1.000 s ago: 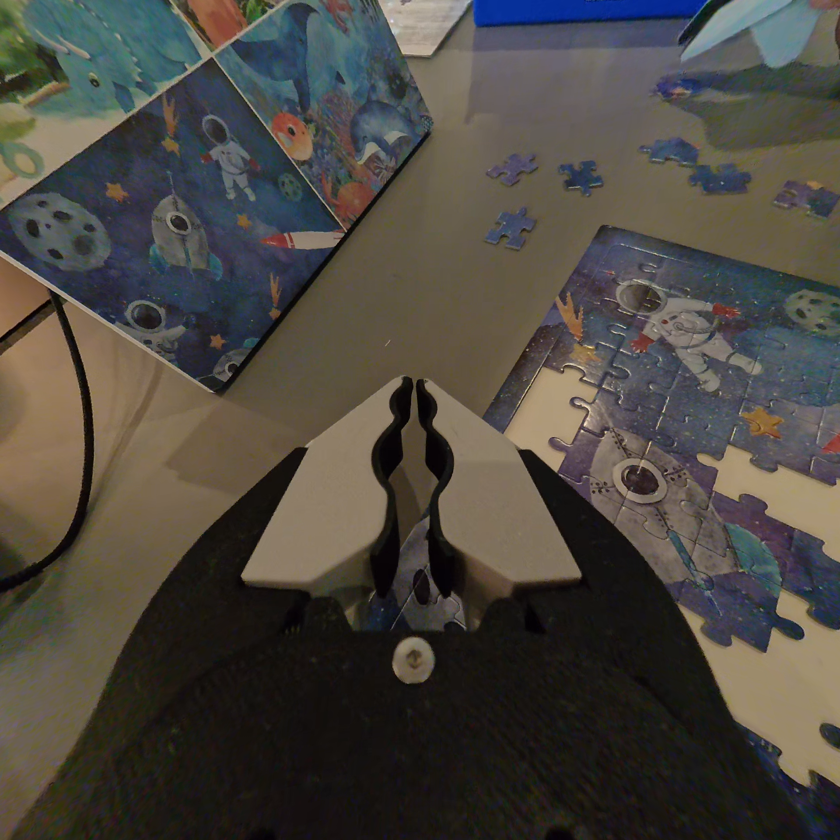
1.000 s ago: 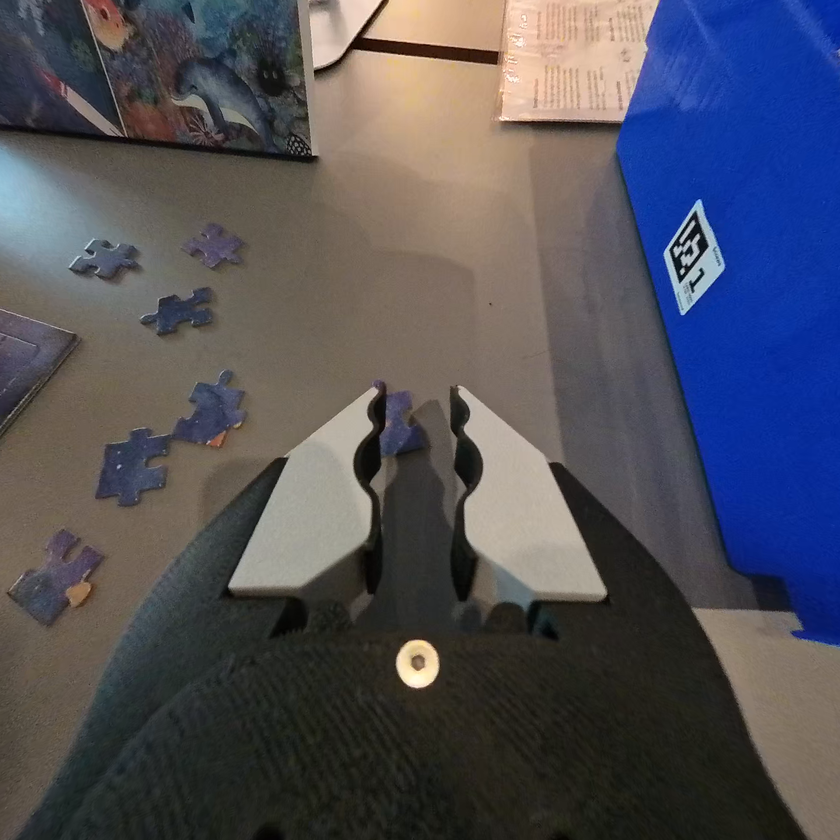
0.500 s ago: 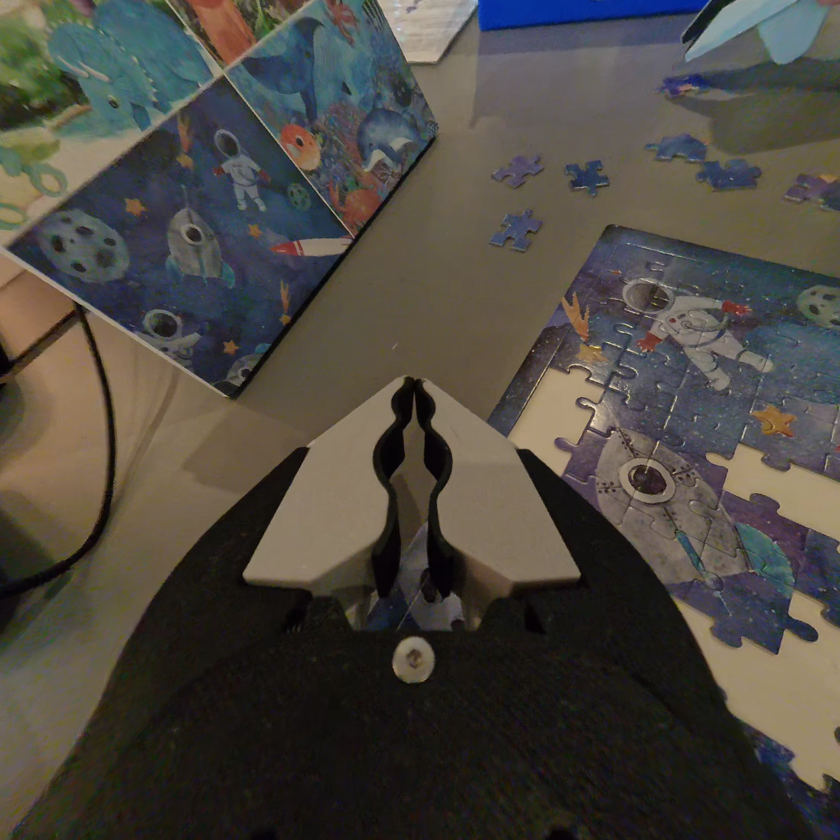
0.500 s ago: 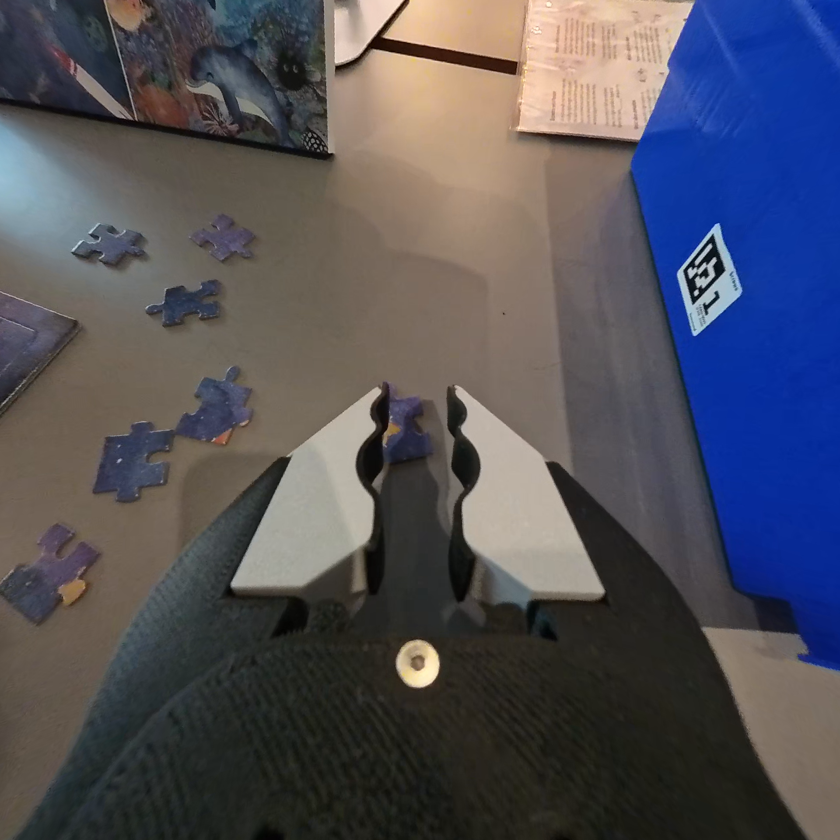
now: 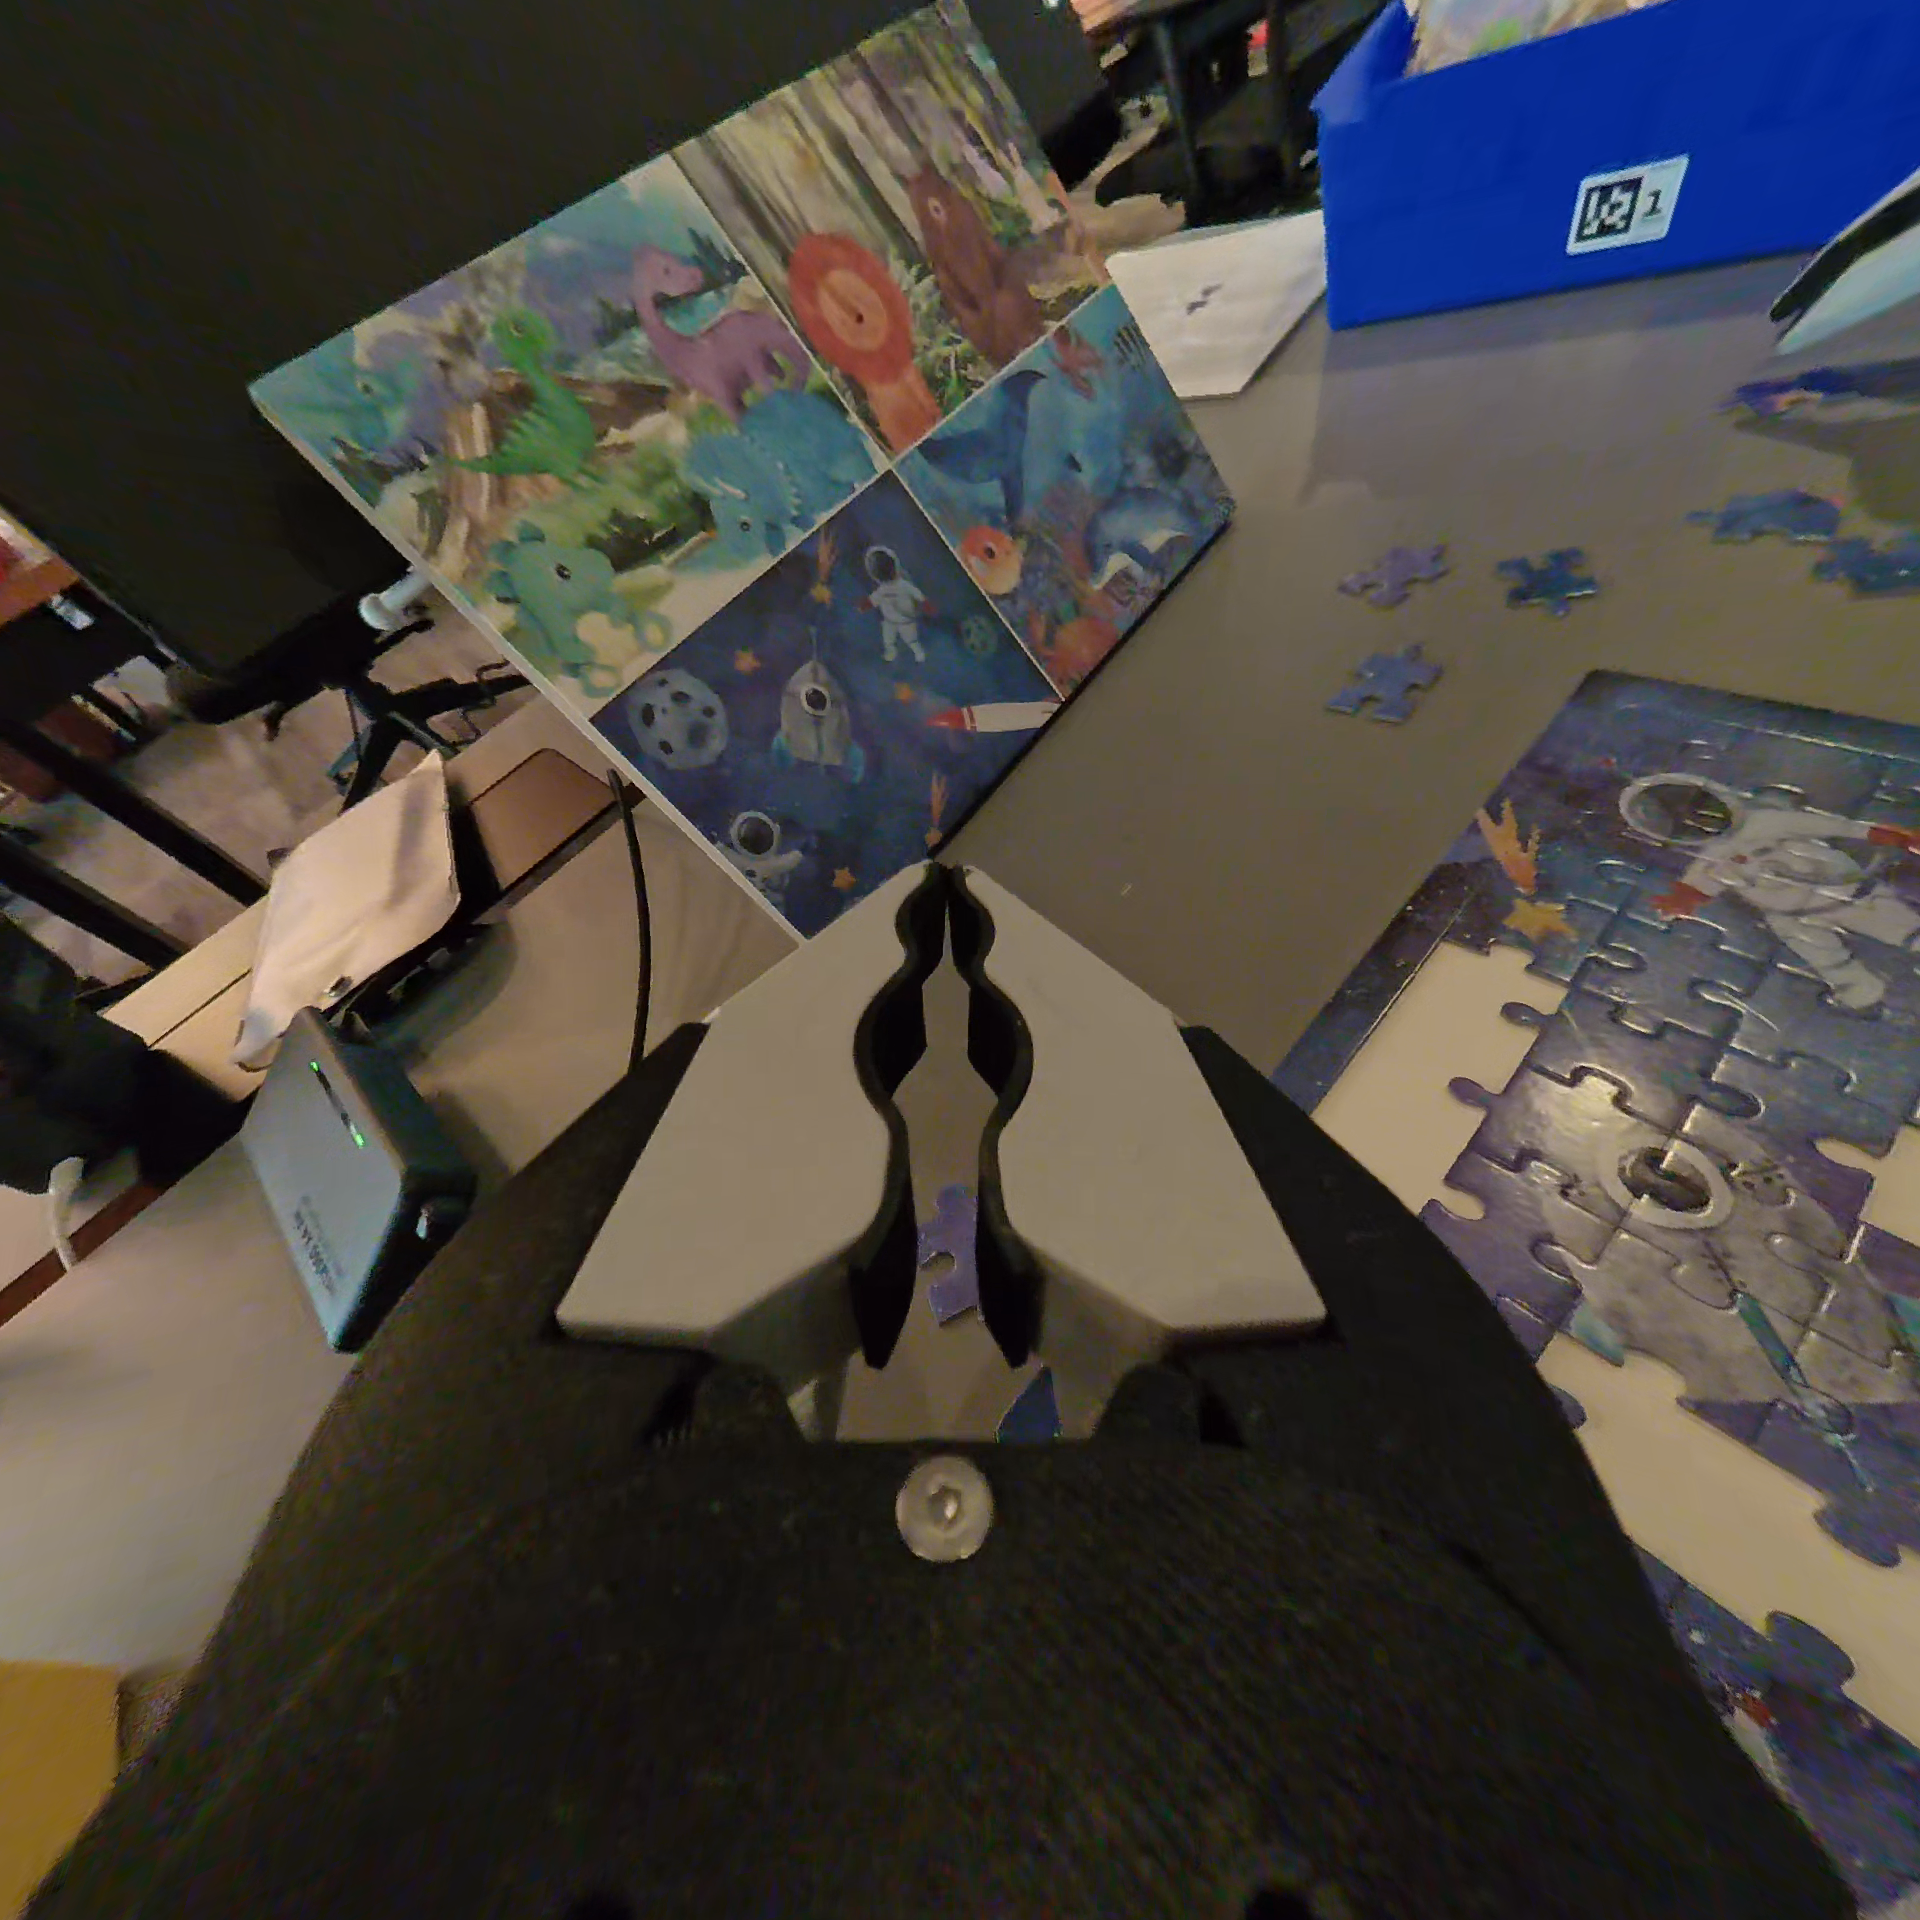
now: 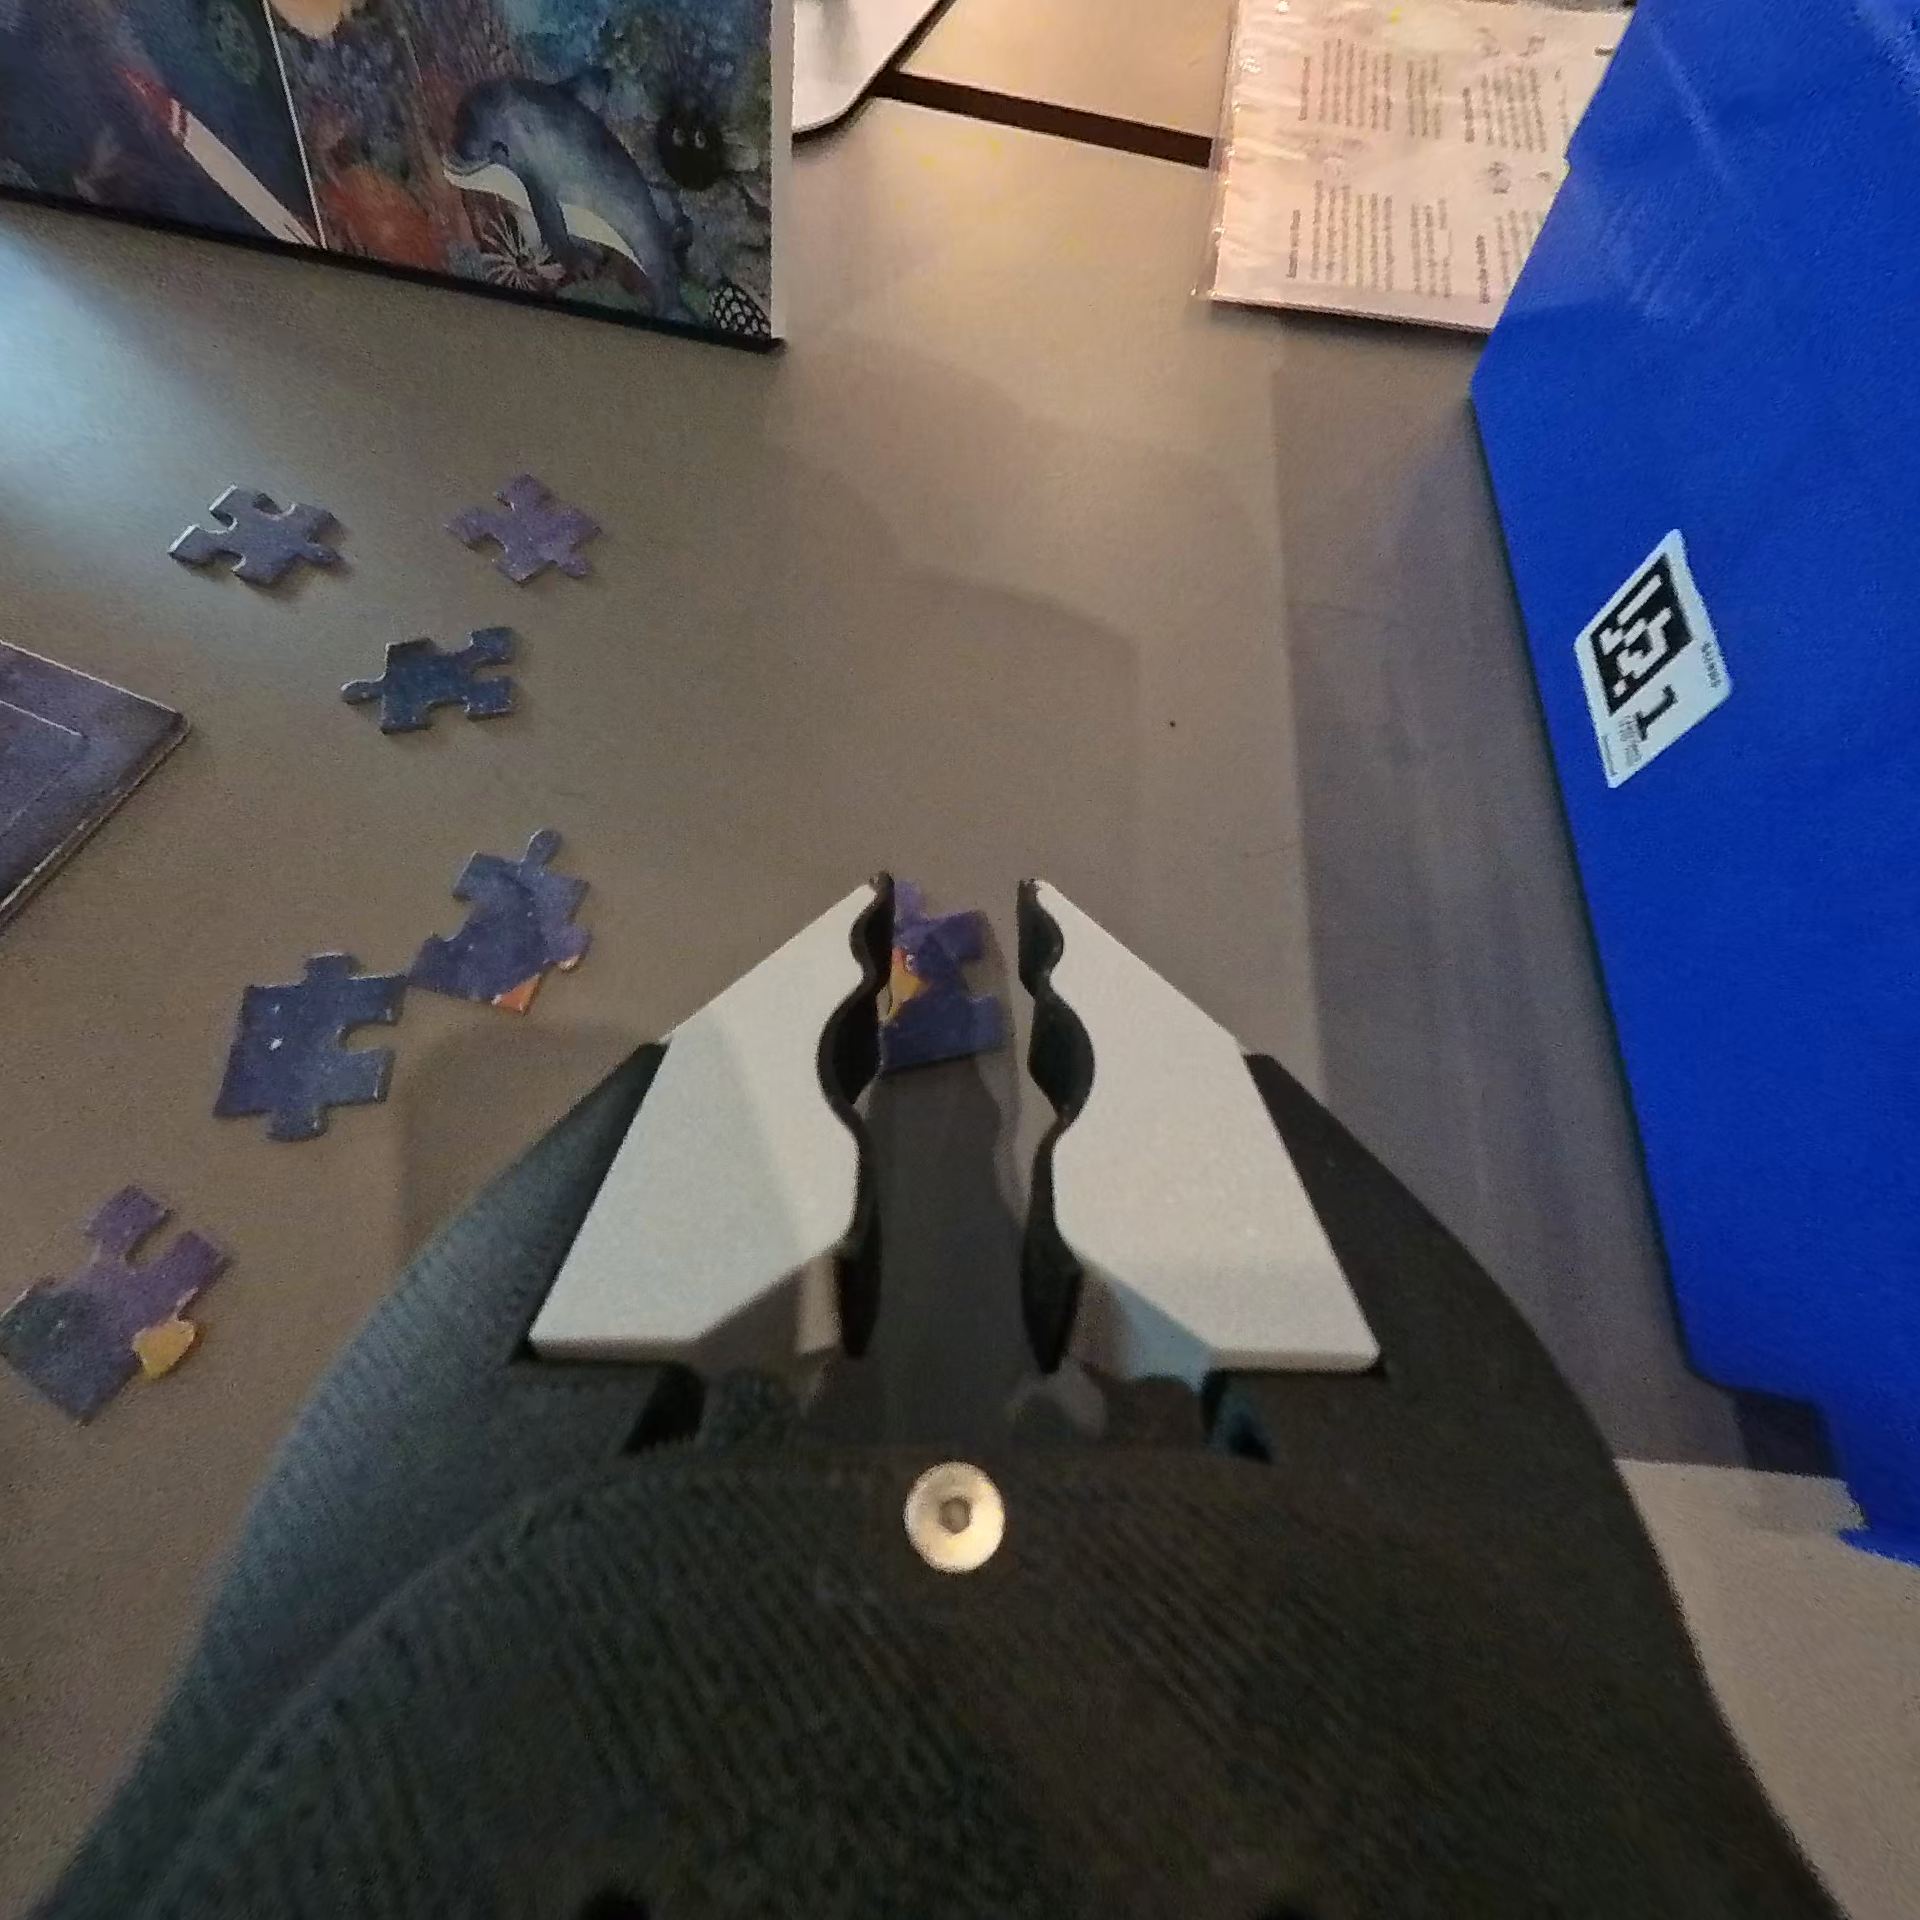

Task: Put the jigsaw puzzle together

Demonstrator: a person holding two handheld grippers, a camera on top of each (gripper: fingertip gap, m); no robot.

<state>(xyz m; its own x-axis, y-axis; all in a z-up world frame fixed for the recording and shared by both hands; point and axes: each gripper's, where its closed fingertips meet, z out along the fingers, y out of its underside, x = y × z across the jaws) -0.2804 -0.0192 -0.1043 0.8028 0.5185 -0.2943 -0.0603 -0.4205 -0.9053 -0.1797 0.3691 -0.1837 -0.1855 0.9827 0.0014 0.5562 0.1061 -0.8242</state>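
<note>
The partly built space puzzle [image 5: 1714,1091] lies on the grey table at the right of the left wrist view, with white gaps in its tray. My left gripper [image 5: 948,881] is shut, raised left of the puzzle. A purple puzzle piece [image 5: 948,1247] shows through the gap under its fingers and stays with them. My right gripper [image 6: 956,888] is open and low over the table. A blue piece with an orange spot [image 6: 940,982] lies flat between its fingertips. Several loose blue pieces [image 6: 307,1044] lie to its left.
The picture box lid [image 5: 831,520] stands tilted at the back left and also shows in the right wrist view [image 6: 468,156]. A blue bin [image 6: 1766,623] stands close on the right, a printed sheet [image 6: 1382,156] behind. A dark device [image 5: 343,1174] with a cable sits at the table's left edge. Tip to tip, the grippers are about 40 centimeters apart. The partly built space puzzle [image 5: 1714,1091] is about 15 centimeters from my left fingertips.
My left gripper has tilted up and back, still shut, so more of the box lid and room shows. My right gripper has moved forward around the blue piece and its jaws have narrowed slightly.
</note>
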